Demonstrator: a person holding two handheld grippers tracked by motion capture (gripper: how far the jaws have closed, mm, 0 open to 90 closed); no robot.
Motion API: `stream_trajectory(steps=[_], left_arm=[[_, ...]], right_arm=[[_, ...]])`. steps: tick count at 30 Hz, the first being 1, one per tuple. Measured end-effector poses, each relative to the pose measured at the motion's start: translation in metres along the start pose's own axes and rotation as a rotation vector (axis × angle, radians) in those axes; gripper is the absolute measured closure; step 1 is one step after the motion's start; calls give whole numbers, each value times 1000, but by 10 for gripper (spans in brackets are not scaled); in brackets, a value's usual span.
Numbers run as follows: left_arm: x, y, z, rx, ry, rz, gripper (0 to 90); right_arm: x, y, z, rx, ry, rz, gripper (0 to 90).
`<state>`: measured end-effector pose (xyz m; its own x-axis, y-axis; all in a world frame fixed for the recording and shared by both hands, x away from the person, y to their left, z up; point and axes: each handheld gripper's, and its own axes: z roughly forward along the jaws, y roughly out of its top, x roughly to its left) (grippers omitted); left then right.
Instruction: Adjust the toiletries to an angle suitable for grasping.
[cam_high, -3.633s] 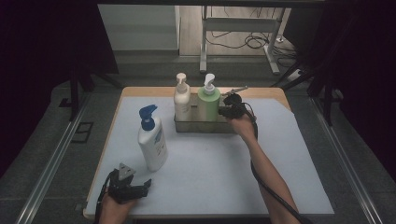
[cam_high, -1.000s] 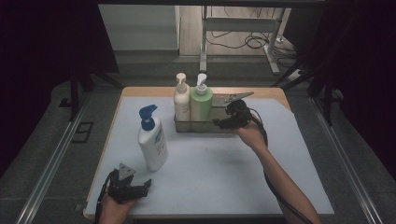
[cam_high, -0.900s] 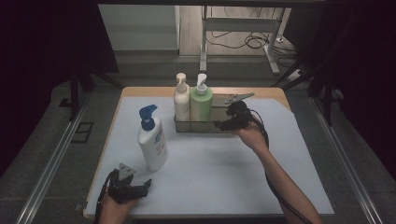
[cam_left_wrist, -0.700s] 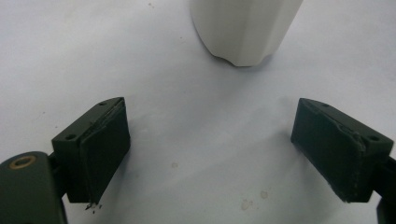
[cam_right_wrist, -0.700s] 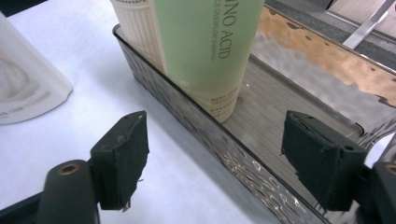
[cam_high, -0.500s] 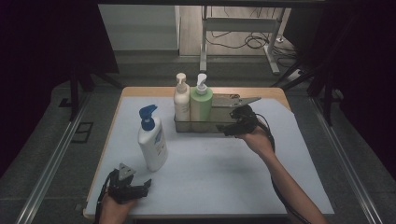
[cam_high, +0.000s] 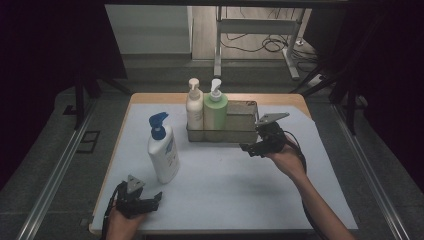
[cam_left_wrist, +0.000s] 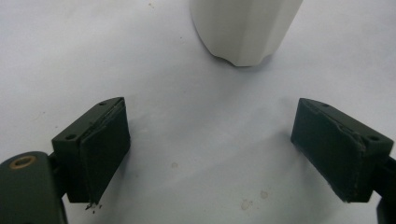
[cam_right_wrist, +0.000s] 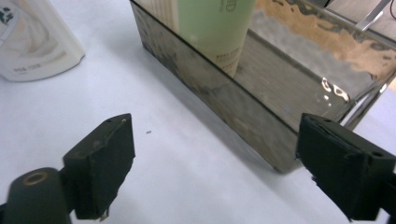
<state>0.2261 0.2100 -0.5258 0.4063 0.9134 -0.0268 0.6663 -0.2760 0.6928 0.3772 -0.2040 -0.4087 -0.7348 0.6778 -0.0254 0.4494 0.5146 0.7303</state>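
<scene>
A metal tray (cam_high: 241, 134) stands at the back of the white mat and holds a cream pump bottle (cam_high: 194, 107) and a green pump bottle (cam_high: 215, 112), both upright. My right gripper (cam_high: 248, 149) hovers just in front of the tray's right end. Its jaws have just been opening and nothing is between them. The right gripper view has my right gripper (cam_right_wrist: 215, 163) facing the tray wall (cam_right_wrist: 219, 102) and the green bottle (cam_right_wrist: 215, 28). A white bottle with a blue pump (cam_high: 162, 150) stands left of centre. My left gripper (cam_high: 156, 199) rests open near the front edge. The bottle base (cam_left_wrist: 243, 28) lies beyond my left gripper (cam_left_wrist: 212, 154).
The white mat (cam_high: 225, 185) covers a wooden table, with bare mat between the two hands. Dark floor and metal rails (cam_high: 60, 165) flank the table. A desk frame and cables (cam_high: 260, 30) lie behind it.
My right gripper has drawn back from the green bottle, toward the right and front of the tray, with its jaws spreading. The green bottle stays in the tray. The left hand has kept still.
</scene>
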Motion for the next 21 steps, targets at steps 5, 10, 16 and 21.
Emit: stream_trajectory(steps=[5,10,16,21], left_arm=[[0,0,0,0,0,0,113],[0,0,0,0,0,0,113],[0,0,0,-1,1,0,112],[0,0,0,0,0,0,113]], right_arm=[[2,-8,-7,15,-19,-29,16],[5,-16,-15,23,-19,-40,0],[7,-29,-28,8,-18,-34,0],[9,-41,-37,1,-32,-22,0]])
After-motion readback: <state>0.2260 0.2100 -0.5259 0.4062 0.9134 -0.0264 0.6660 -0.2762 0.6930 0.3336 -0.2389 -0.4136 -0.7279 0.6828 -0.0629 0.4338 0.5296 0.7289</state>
